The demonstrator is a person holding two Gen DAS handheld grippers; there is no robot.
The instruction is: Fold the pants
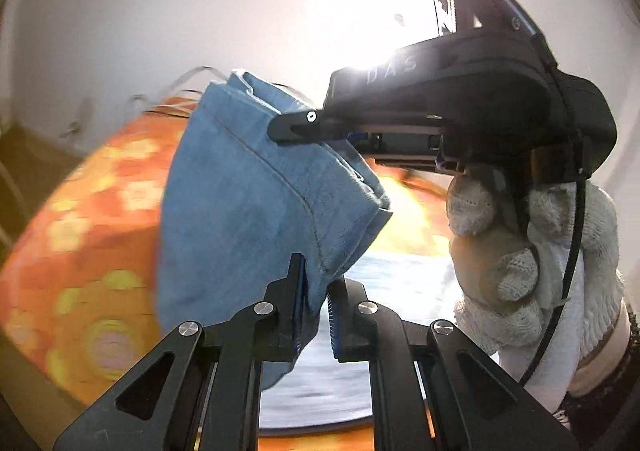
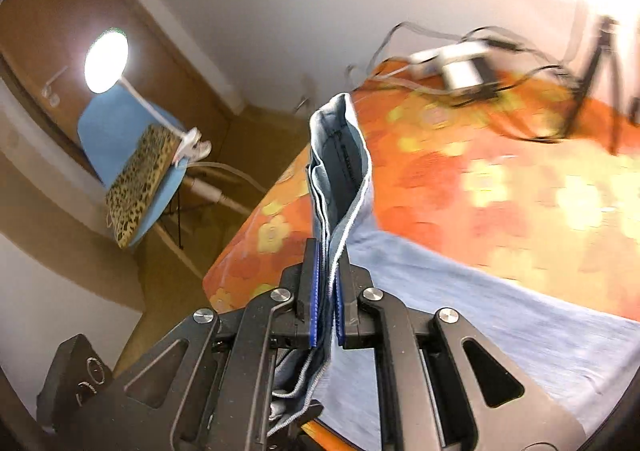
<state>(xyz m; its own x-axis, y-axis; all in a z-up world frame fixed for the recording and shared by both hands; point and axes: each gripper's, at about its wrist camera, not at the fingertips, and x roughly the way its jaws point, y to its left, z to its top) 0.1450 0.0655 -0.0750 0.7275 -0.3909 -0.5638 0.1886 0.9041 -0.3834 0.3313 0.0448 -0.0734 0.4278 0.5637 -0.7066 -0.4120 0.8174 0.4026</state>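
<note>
Denim pants above orange floral bed: my left claw and right claw each clamp an edge.

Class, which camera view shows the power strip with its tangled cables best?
The right wrist view: the white power strip and its dark cables lie blurred on the orange flowered bedspread. The left wrist view shows only thin wires at the bed's far edge.

Motion-blurred bedspread and cables
</note>
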